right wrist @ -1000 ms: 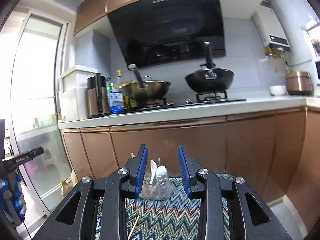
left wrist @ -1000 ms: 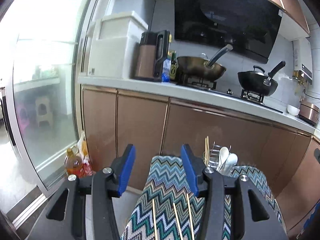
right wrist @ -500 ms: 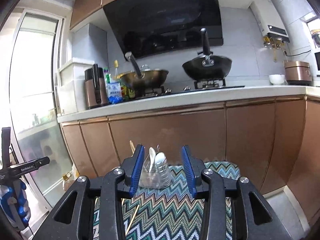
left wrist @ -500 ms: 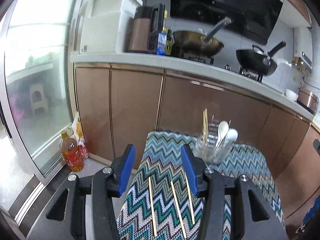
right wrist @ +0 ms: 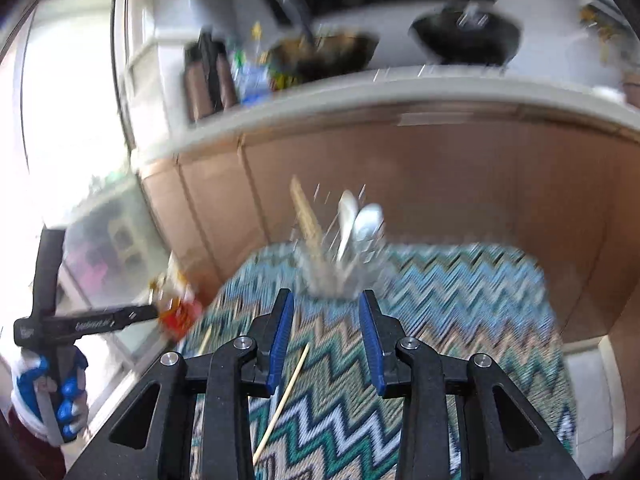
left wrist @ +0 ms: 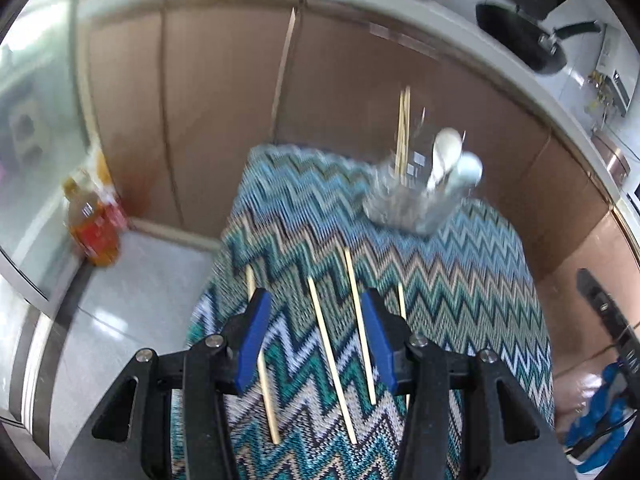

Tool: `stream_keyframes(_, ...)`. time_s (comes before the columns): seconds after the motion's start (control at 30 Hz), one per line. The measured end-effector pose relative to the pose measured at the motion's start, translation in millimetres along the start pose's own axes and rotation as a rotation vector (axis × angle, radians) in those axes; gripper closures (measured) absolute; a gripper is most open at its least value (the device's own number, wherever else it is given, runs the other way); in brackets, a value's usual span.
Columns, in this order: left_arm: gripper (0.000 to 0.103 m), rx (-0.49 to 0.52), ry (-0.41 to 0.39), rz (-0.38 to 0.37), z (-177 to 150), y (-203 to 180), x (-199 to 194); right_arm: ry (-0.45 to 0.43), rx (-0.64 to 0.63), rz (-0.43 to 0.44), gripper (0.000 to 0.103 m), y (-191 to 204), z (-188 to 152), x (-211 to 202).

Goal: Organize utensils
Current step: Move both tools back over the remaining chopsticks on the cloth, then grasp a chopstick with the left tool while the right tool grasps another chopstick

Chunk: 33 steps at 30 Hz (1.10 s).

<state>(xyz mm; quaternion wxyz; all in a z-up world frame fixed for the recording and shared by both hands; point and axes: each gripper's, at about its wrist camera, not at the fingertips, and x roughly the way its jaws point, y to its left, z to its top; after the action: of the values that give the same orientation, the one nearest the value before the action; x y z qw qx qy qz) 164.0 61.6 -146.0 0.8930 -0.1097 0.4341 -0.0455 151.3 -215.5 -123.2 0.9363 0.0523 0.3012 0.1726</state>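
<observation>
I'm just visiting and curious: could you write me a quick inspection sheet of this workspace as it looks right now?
Surface: zigzag cloth covers the table.
Job's things: four loose chopsticks lie flat; clear holder has chopsticks and white spoons upright.
Clutter: nothing seen.
Grippers: left gripper open above the loose chopsticks; right gripper open, pointing at the holder.
Cables: nothing seen.
Surroundings: brown cabinets, black wok, oil bottle on floor.

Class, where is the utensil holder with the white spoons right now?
In the left wrist view, the utensil holder stands at the far right of the zigzag cloth, beyond the loose chopsticks, before the brown cabinets.
</observation>
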Motion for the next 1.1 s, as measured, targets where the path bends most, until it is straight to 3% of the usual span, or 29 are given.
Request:
stream_keyframes(0.17, 0.058, -0.031, 0.161, -0.038, 2.6, 5.3, 59.6, 0.195, 0.012, 0.084, 0.076, 6.9, -10.6, 65.7)
stream_keyframes(0.3, 0.060, -0.045, 0.241, -0.040, 9.9, 9.4, 93.7, 0.332, 0.042, 0.134, 0.082, 5.1, -16.3, 111.5)
stream_keyframes(0.5, 0.075, -0.044, 0.354, -0.047, 17.3, 9.4, 131.5, 0.514, 0.040, 0.175, 0.085, 11.8, -21.6, 171.3)
stream_keyframes(0.77, 0.082, -0.047, 0.443, -0.039, 18.4, 10.5, 155.8, 0.630, 0.038, 0.144, 0.087, 11.6, -27.9, 214.3)
stream_keyframes(0.97, 0.082, -0.023, 0.470, -0.019, 16.4, 7.5, 165.0, 0.657, 0.019, 0.125, 0.087, 8.9, -28.9, 217.6)
stream_keyframes(1.1, 0.087, -0.015, 0.474, 0.004, 16.9, 4.9, 170.3, 0.685, 0.028, 0.125, 0.087, 6.0, -33.6, 228.7)
